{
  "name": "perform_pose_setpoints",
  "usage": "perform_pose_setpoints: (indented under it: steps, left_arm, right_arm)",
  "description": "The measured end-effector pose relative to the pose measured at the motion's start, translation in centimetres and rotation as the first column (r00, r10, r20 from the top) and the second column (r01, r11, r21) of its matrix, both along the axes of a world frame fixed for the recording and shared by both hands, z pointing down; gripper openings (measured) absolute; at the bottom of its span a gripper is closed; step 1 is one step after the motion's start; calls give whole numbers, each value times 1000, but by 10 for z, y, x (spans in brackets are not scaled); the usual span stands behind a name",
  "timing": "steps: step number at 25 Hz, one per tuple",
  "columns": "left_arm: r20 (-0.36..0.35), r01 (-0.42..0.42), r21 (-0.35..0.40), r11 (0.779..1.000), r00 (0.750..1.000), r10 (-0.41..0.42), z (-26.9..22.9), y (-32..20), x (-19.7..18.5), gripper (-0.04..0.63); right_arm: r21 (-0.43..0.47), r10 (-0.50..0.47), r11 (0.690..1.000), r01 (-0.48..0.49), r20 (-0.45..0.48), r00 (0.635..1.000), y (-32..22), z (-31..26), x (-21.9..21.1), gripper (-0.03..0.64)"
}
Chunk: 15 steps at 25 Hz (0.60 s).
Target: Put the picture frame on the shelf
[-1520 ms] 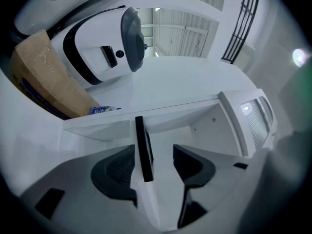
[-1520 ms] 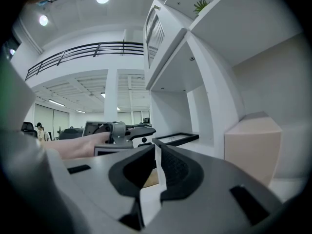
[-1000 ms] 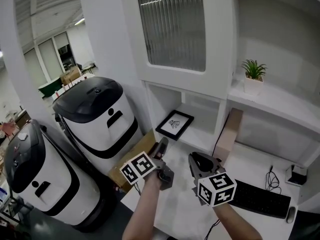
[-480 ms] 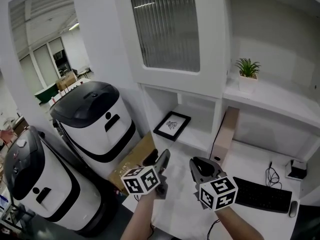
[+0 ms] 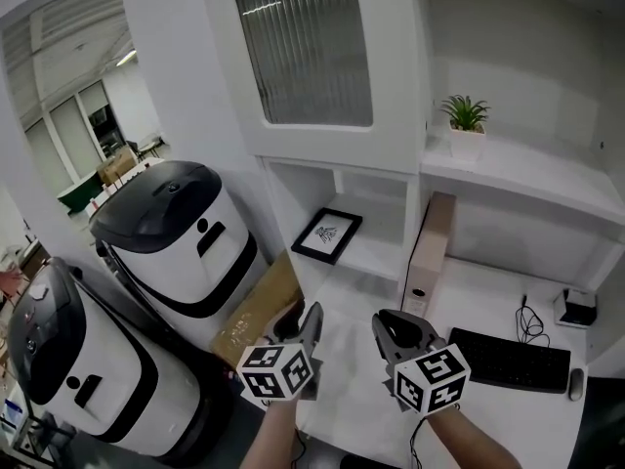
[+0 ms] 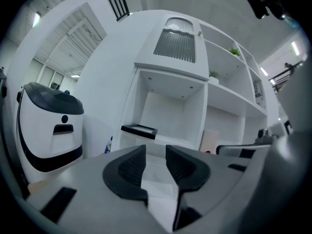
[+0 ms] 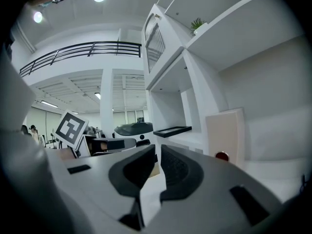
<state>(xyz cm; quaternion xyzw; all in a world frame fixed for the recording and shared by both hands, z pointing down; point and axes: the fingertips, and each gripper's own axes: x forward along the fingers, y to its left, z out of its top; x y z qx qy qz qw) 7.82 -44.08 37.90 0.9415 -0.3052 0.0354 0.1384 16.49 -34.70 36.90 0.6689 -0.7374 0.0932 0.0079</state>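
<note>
Two white machines (image 5: pixel 171 233) stand at the left, with cardboard (image 5: pixel 256 306) against the desk's (image 5: pixel 488 306) left edge. Over the desk's near left corner, the left gripper (image 5: pixel 309 317) is empty; its jaws have just been closing and stand apart. The right gripper (image 5: pixel 389 326) beside it also holds nothing, its jaws apart by what looks like a thin slit. The frame (image 5: pixel 327 234) lies flat by the left front edge of the lowest shelf (image 5: pixel 381 254). A binder (image 5: pixel 427 252) stands at the shelf's right edge, and a keyboard (image 5: pixel 508 360) lies near the desk's right front edge.
</note>
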Motion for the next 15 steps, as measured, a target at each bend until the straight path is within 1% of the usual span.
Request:
perform_pose_setpoints:
  steps: [7,13,15]
  left_arm:
    - [51,32,31,999,998,-33,11,16,-23,76]
    - [53,24,31,999,998,-26,17,35,-30,52]
    - [63,21,37,999,998,-23,19,42,-32,43]
  right_arm:
    - [5,38,999,-38,19,999,24,3,-4,25]
    - [-12,57,998,-56,29,998,47,11,-1,23]
    - [-19,63,998,-63,37,997,54,15,0,23]
